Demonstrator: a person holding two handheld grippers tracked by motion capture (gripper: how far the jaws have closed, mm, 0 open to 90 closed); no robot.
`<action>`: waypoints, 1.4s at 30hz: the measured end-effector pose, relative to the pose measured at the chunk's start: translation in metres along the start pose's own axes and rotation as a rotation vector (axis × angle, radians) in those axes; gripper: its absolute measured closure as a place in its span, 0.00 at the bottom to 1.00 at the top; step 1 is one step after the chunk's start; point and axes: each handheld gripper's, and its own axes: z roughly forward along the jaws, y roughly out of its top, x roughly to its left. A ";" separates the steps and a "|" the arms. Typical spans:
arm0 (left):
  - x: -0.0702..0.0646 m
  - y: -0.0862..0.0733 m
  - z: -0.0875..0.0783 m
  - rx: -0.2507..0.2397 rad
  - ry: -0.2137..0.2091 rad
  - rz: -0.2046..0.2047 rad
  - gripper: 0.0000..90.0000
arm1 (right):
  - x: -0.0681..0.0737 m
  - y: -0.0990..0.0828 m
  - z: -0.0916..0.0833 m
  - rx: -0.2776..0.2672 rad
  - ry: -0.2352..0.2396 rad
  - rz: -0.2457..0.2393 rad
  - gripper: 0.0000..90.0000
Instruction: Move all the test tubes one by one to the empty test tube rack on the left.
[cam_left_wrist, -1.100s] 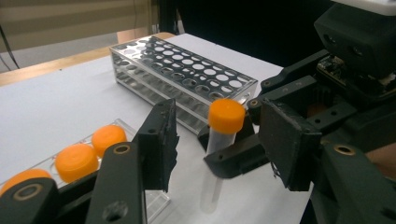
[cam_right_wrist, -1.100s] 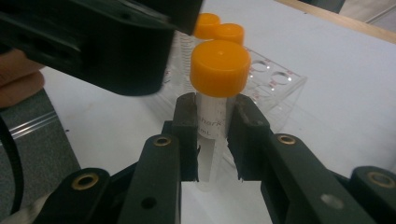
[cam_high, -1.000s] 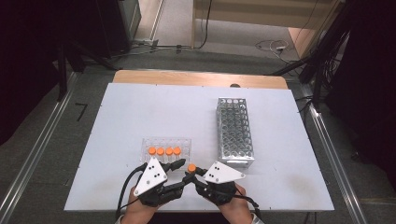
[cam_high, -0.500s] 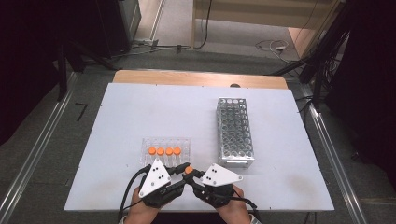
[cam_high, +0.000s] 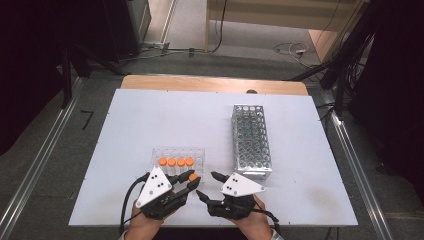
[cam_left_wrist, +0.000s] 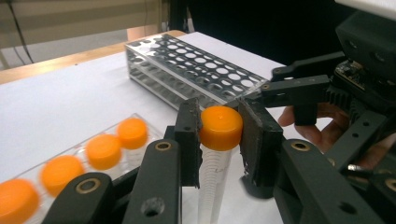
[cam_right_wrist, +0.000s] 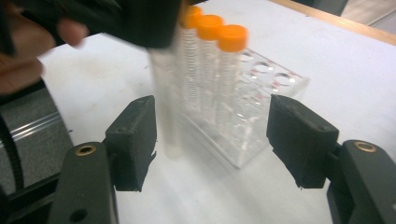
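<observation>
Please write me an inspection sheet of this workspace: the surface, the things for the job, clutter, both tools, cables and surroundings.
Surface: white table, wooden strip at its far edge.
Job's things: clear plastic tube rack with four orange-capped tubes in a row; metal test tube rack, its holes look empty; one more orange-capped tube held off the rack.
Clutter: nothing seen.
Grippers: left tool shut on the held tube's cap; right tool open, holding nothing, facing the clear rack.
Cables: black cable trailing from the left tool.
Surroundings: grey floor, metal rails, floor cables beyond the table.
</observation>
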 end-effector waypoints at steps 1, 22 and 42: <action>0.003 0.001 -0.003 0.002 0.006 -0.002 0.77 | -0.002 0.000 -0.001 0.000 -0.005 0.008 0.34; 0.035 0.017 -0.043 -0.030 0.101 -0.050 0.77 | -0.021 -0.005 -0.020 -0.019 -0.054 0.037 0.33; 0.057 0.019 -0.060 -0.064 0.181 -0.071 0.77 | -0.035 -0.010 -0.034 -0.020 -0.097 0.058 0.30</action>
